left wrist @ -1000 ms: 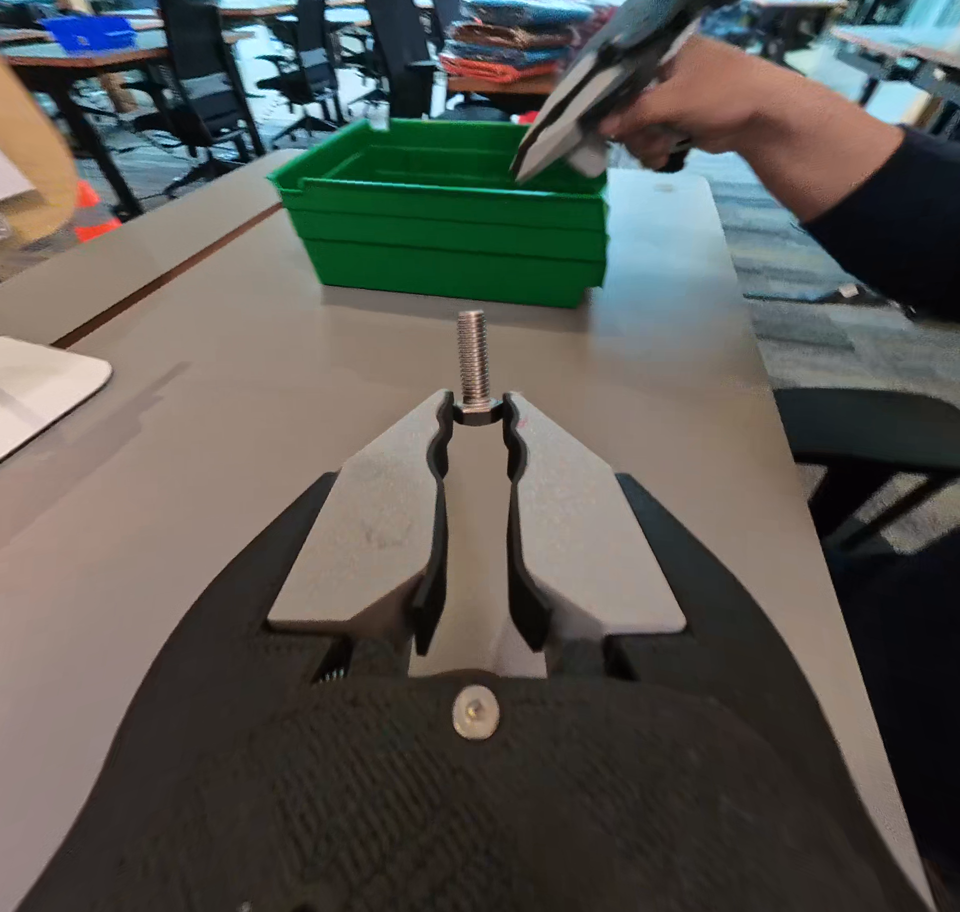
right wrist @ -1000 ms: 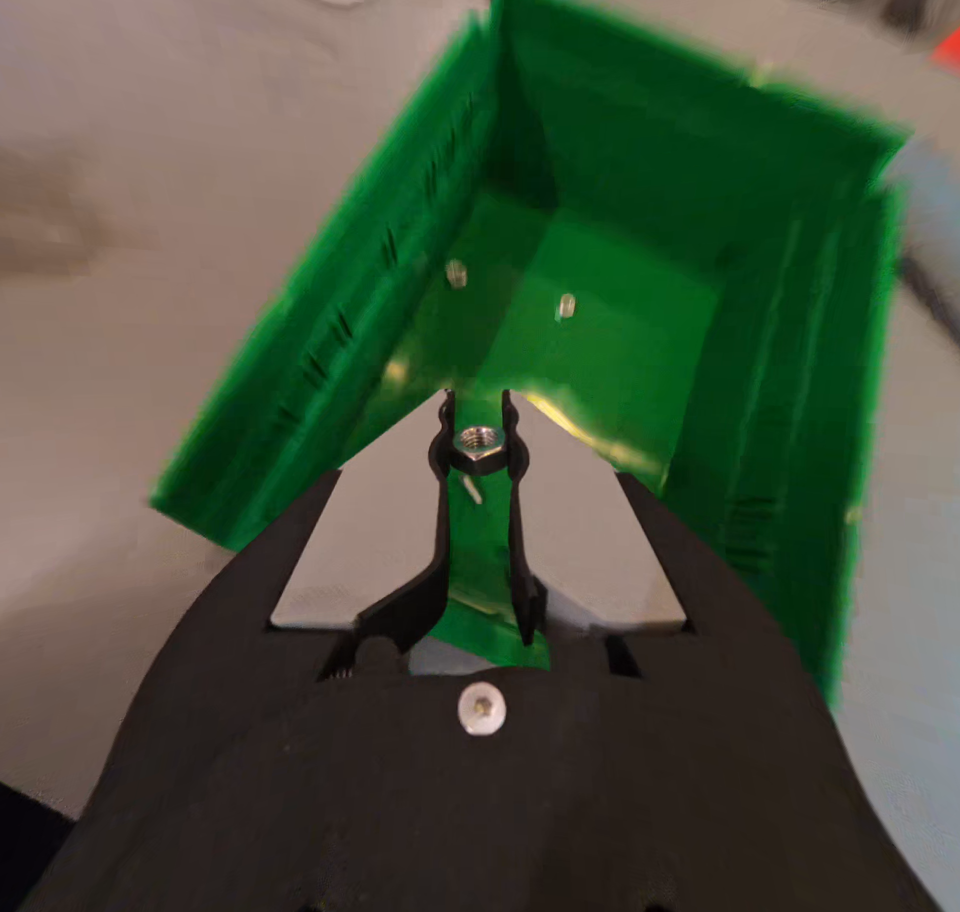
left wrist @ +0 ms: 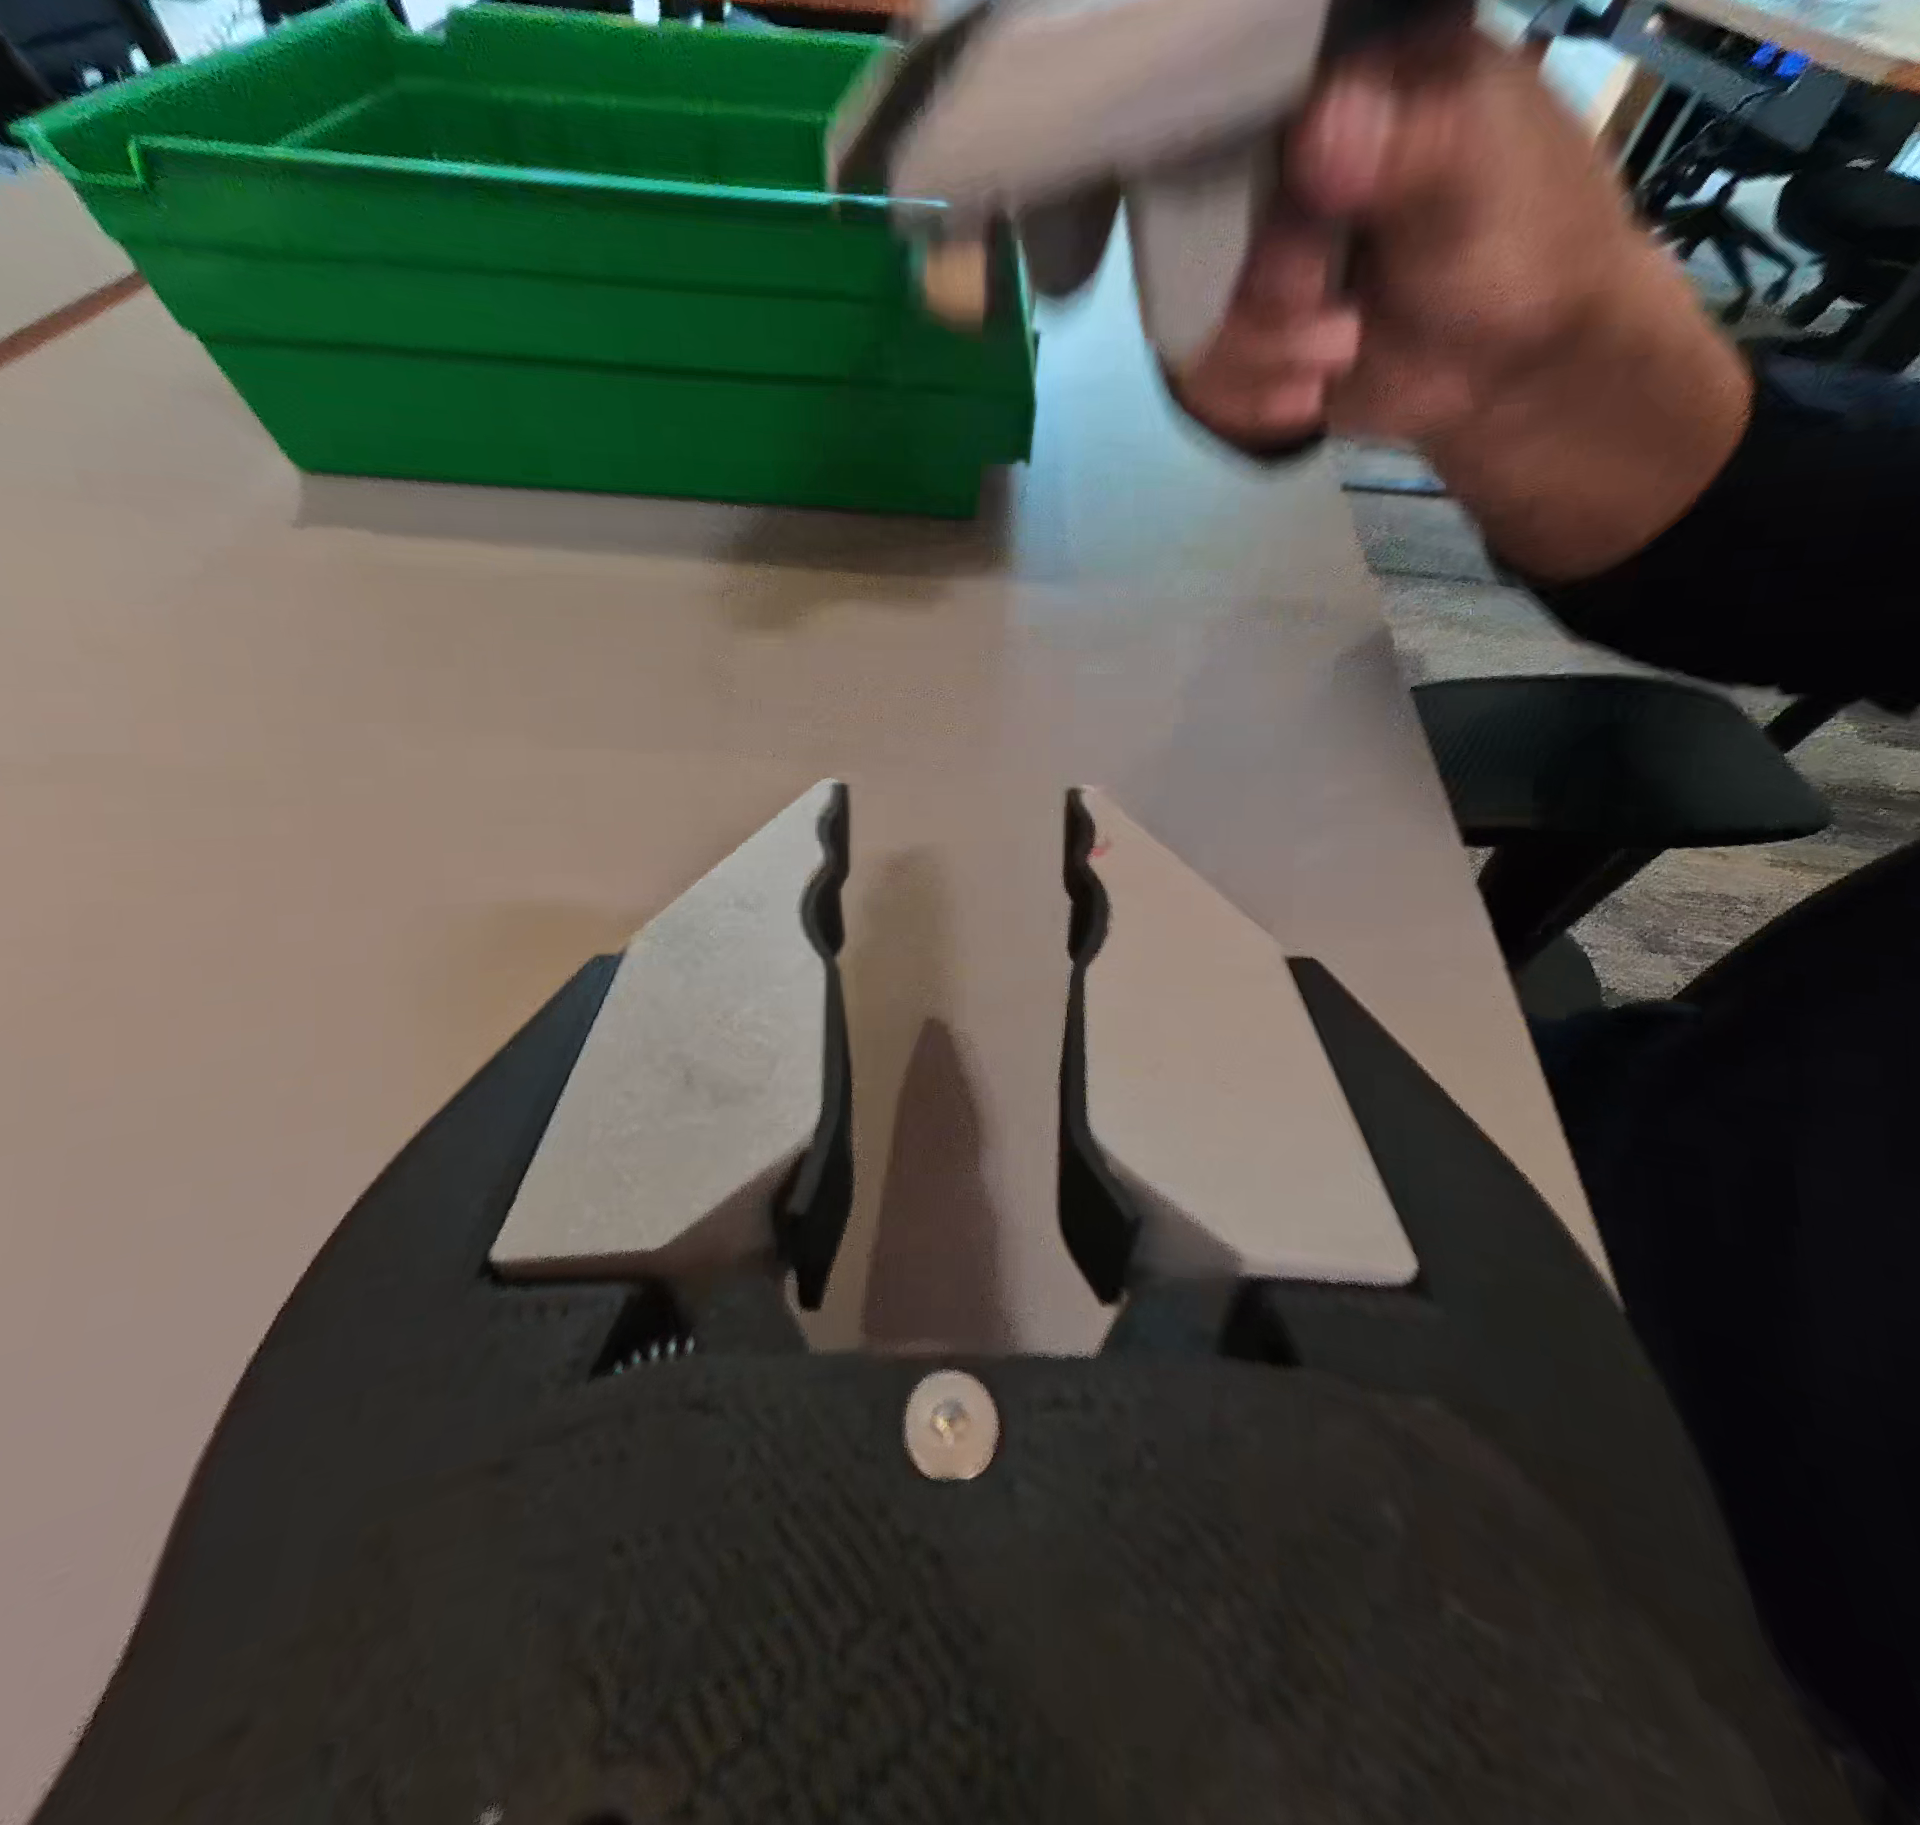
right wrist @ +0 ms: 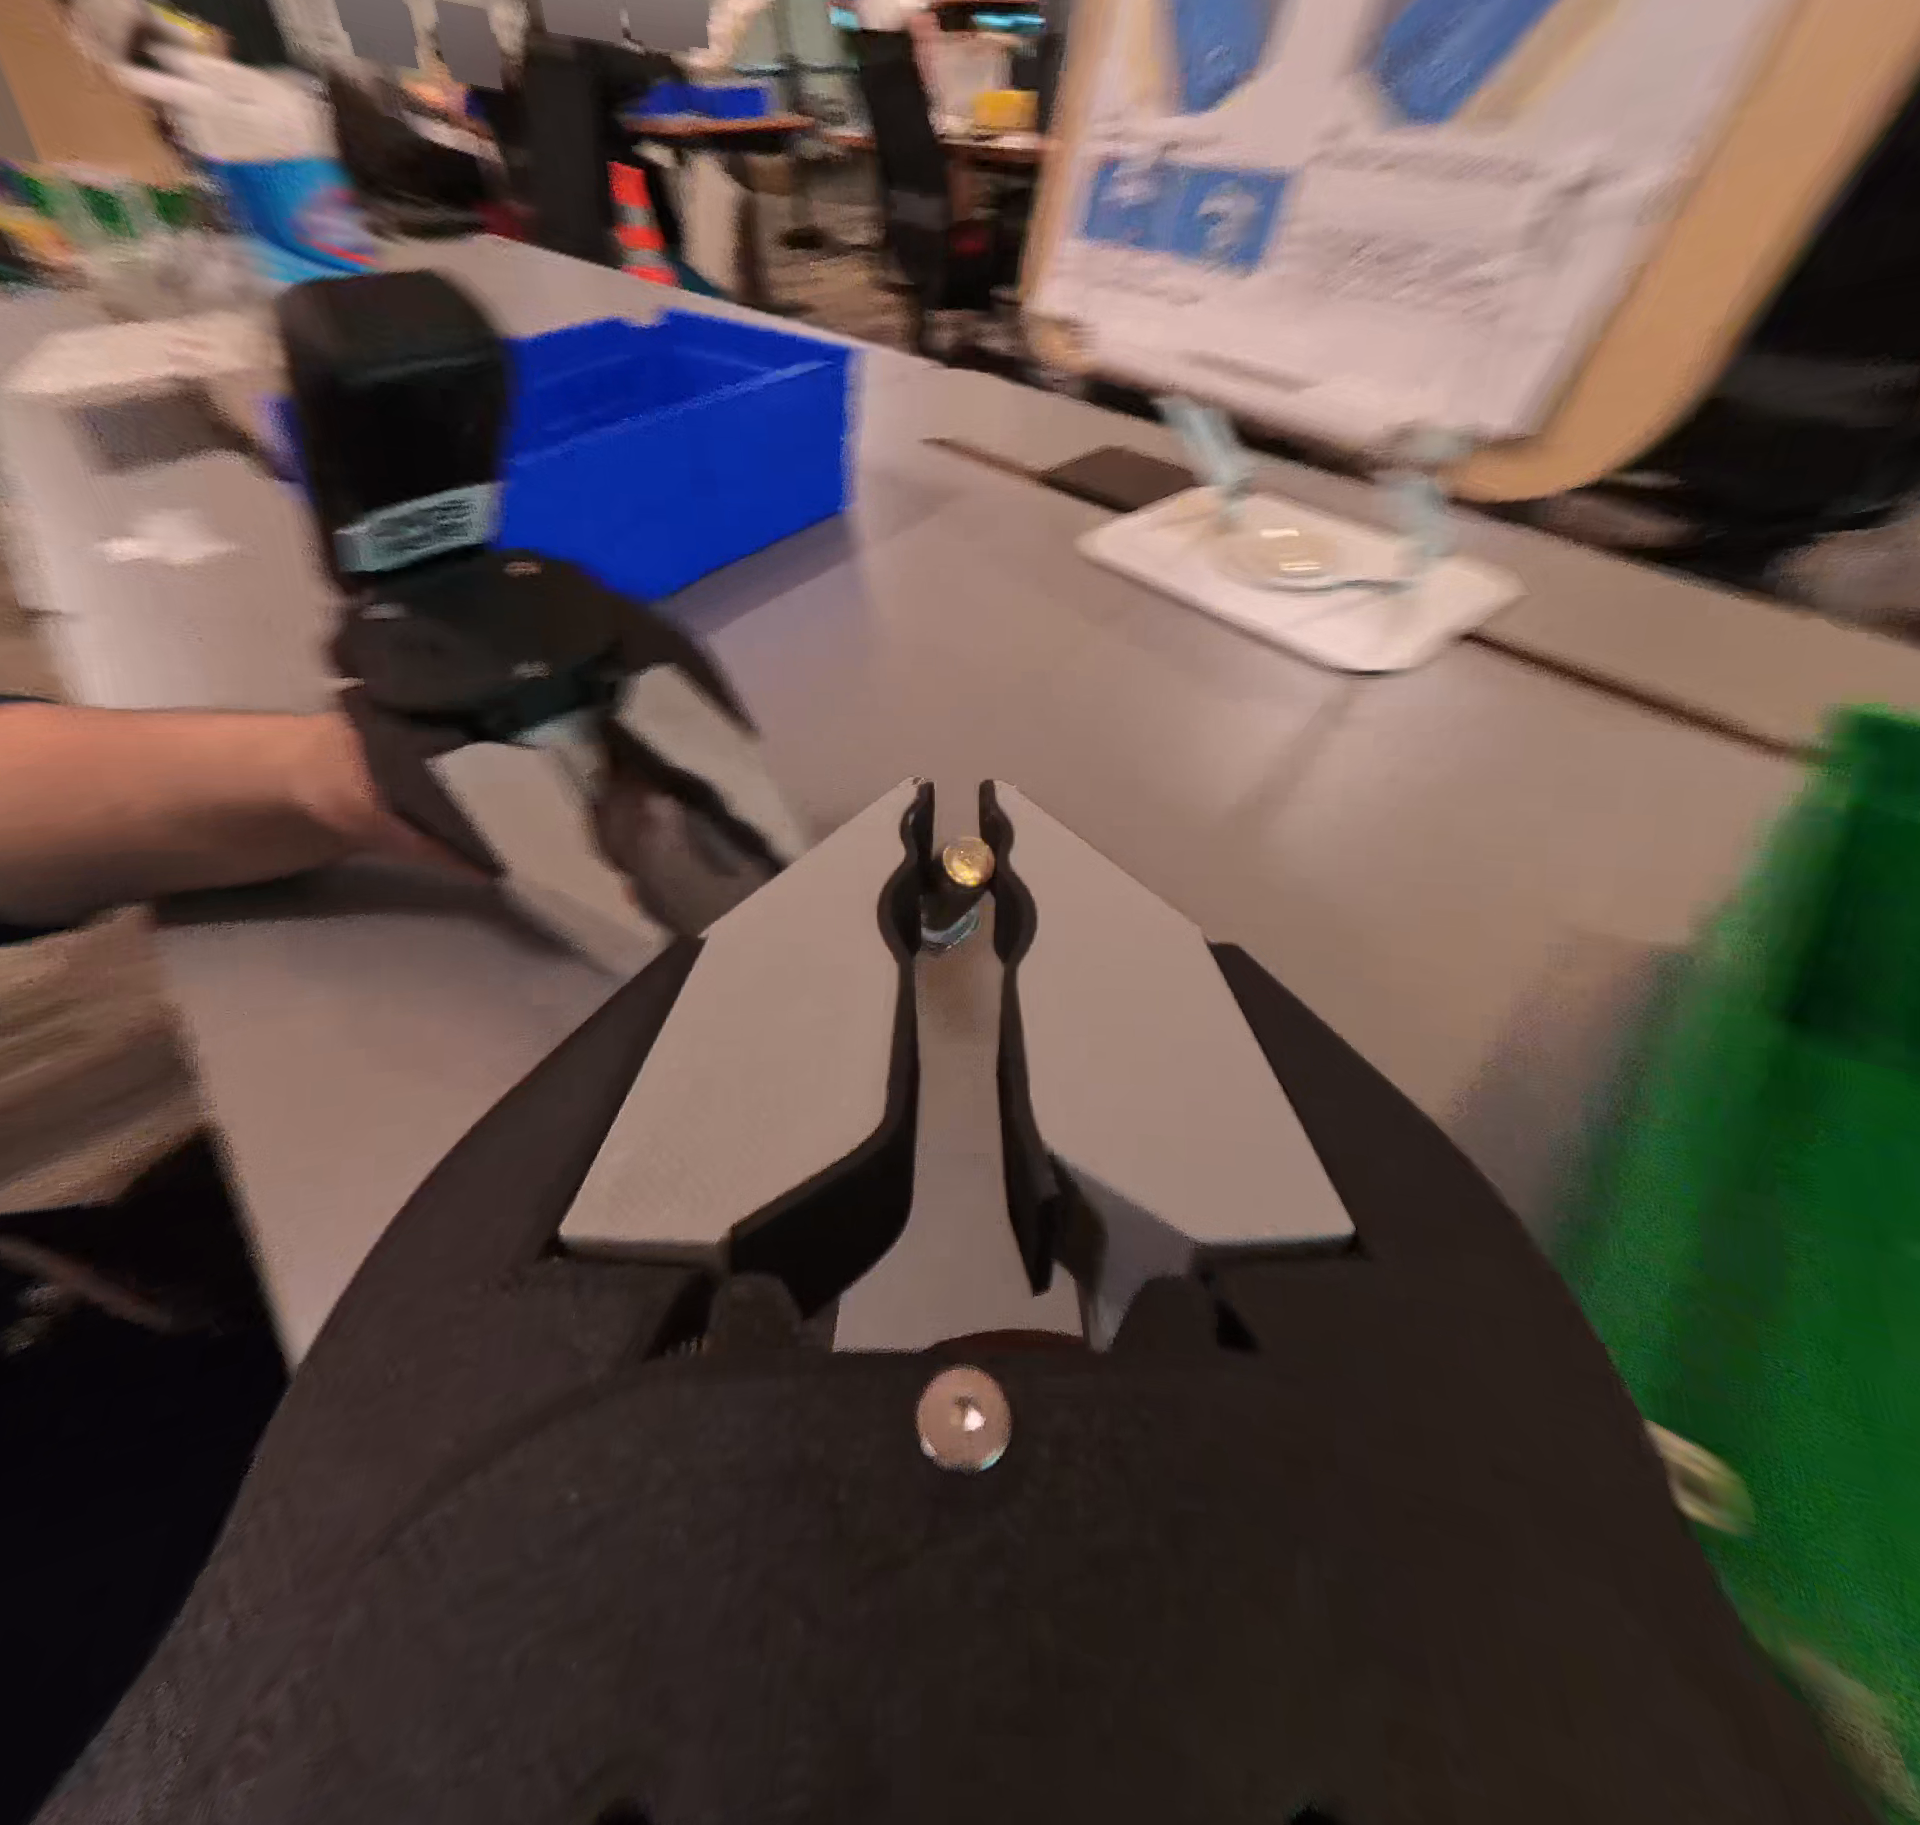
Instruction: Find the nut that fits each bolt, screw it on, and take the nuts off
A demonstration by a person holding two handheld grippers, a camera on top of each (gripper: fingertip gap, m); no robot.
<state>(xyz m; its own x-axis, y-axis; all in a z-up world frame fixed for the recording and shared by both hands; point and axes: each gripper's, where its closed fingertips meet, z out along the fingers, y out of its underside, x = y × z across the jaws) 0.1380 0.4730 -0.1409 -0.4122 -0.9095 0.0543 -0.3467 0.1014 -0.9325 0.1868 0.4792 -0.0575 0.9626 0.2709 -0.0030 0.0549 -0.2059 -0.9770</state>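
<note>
One bolt in hand: the right gripper is nearly closed, and a bolt sits between its fingertips, shank end toward the camera, a silvery part below that I take for its head; no nut shows on it.
Grip quality: the dark pads flank the bolt closely and appear to press it, though blur stops me from being sure of both sides.
Left gripper: spread wide, nothing between its fingers, only bare table ahead of the tips.
Left gripper seen from the right: it hangs low over the table, off to the left of the right gripper's tips and well apart from them.
Green bin: beyond the left gripper's tips; in the right wrist view it is a blur close on the right; its contents cannot be seen.
Blue bin: farther ahead and left of the right gripper's tips.
Done, as I judge: at most this bolt seems stripped of its nut.
Left, as I judge: setting the bolt down or into a bin; how many bolts remain to be paired, I cannot tell.
</note>
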